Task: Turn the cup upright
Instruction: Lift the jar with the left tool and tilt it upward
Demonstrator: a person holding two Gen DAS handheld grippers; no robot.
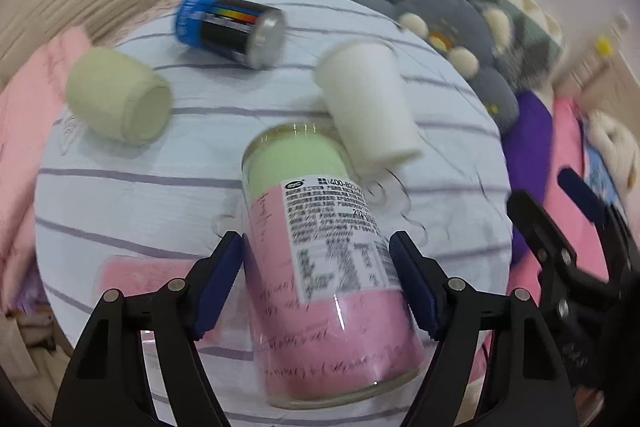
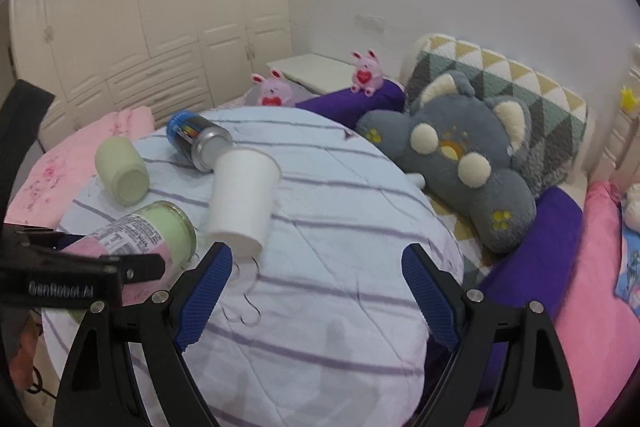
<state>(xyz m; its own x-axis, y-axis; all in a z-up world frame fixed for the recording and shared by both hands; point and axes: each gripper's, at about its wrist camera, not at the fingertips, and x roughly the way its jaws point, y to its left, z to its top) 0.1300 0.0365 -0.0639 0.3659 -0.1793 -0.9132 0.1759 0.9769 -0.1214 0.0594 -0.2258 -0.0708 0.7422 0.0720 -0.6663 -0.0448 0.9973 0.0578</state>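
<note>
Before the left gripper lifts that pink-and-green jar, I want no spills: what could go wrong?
The jar lies tilted between the left gripper's blue pads, with the white paper cup close beside its far end; swinging it upright could knock the cup. The soft striped quilt may let the jar tip once it is stood up.

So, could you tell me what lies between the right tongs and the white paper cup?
Only bare striped quilt, seen in the right wrist view, separates the right tongs from the cup.

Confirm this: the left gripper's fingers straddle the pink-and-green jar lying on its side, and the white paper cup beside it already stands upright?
Not quite. The white paper cup is still lying tipped on the striped cloth, as the right wrist view shows. The rest holds: the left gripper straddles the pink-and-green jar.
</note>
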